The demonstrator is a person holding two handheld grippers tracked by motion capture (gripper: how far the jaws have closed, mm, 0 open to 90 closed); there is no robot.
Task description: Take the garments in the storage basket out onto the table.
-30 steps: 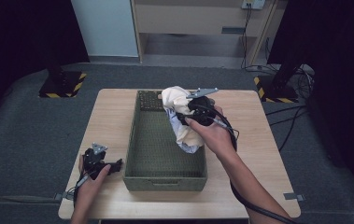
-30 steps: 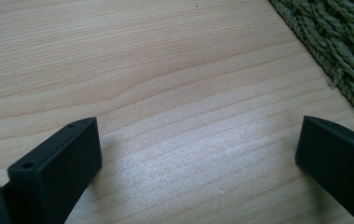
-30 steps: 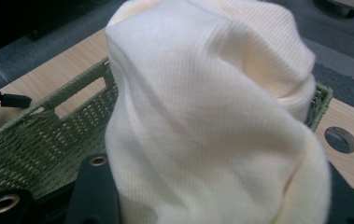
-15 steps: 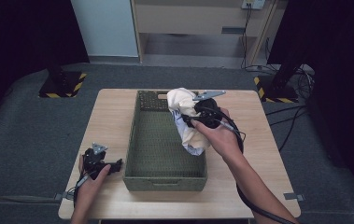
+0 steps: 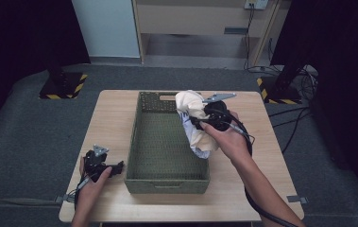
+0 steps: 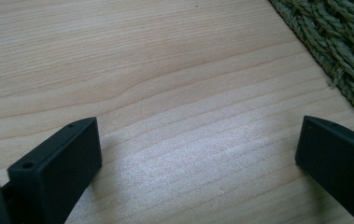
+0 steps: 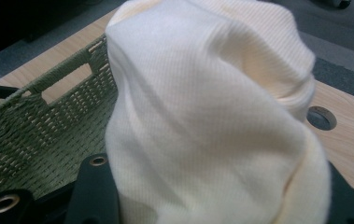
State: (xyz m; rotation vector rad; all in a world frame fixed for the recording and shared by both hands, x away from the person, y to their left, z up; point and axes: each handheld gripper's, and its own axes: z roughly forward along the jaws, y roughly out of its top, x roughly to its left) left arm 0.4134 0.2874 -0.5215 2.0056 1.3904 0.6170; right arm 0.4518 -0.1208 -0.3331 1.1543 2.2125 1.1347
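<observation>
Evidently the right tool (image 5: 196, 119) pinches the cream cloth (image 5: 191, 124) above the green basket's (image 5: 167, 178) far right corner (presumably for dropping in), while the left tool (image 5: 118, 167) rests spread near the tabletop's (image 5: 110, 111) front left corner.

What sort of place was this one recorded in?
Probably a recording studio or lab: a lone wooden table on grey carpet, black curtains at both sides, hazard-striped stand bases, and cables trailing across the floor.

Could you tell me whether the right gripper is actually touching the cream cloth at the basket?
Touching. In the right gripper view the cream cloth bulges up from between the right gripper's black jaws, which close against it on both sides, beside the green basket.
</observation>
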